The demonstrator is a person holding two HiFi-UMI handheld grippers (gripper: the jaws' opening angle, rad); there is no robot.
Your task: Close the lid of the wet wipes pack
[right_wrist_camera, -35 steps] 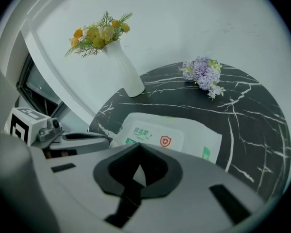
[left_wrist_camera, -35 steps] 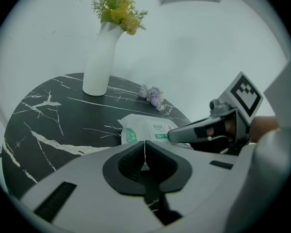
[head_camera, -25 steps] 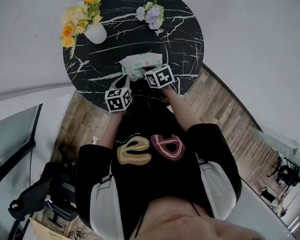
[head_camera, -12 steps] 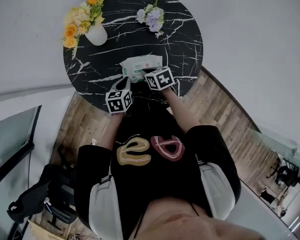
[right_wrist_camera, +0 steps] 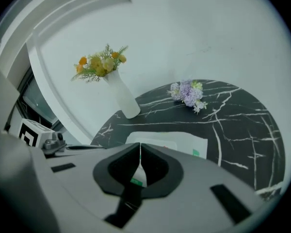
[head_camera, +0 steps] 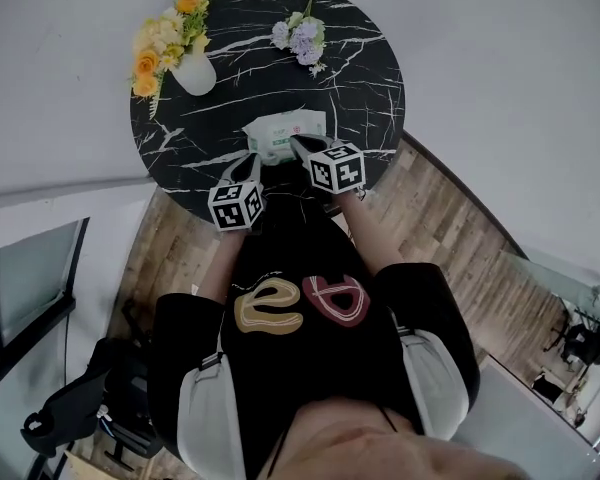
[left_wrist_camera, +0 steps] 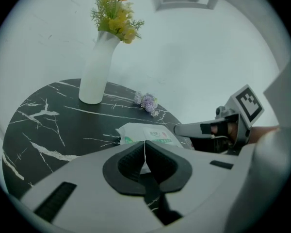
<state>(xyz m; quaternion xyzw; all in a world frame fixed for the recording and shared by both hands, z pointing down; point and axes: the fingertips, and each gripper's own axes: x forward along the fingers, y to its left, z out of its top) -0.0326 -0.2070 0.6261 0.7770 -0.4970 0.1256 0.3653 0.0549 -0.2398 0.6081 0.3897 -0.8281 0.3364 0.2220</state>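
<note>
The white wet wipes pack (head_camera: 285, 133) lies flat near the front edge of the round black marble table (head_camera: 360, 78). Its lid looks flat against the pack (left_wrist_camera: 148, 134). My left gripper (head_camera: 252, 160) is shut and empty, its tips at the pack's near left corner. My right gripper (head_camera: 297, 143) is also shut and empty, its tips over the pack's near right edge. In the left gripper view the shut jaws (left_wrist_camera: 144, 147) point at the pack, and the right gripper (left_wrist_camera: 184, 129) reaches in from the right. The right gripper view shows shut jaws (right_wrist_camera: 140, 152) just before the pack (right_wrist_camera: 169, 142).
A white vase of yellow and orange flowers (head_camera: 185, 63) stands at the table's back left. A small purple flower bunch (head_camera: 302, 36) lies at the back. Wooden floor (head_camera: 440, 228) surrounds the table, and the table's front edge runs close to the person's body.
My right gripper has drawn back to the right and toward the person, with its tips still at the pack. The left gripper has barely shifted.
</note>
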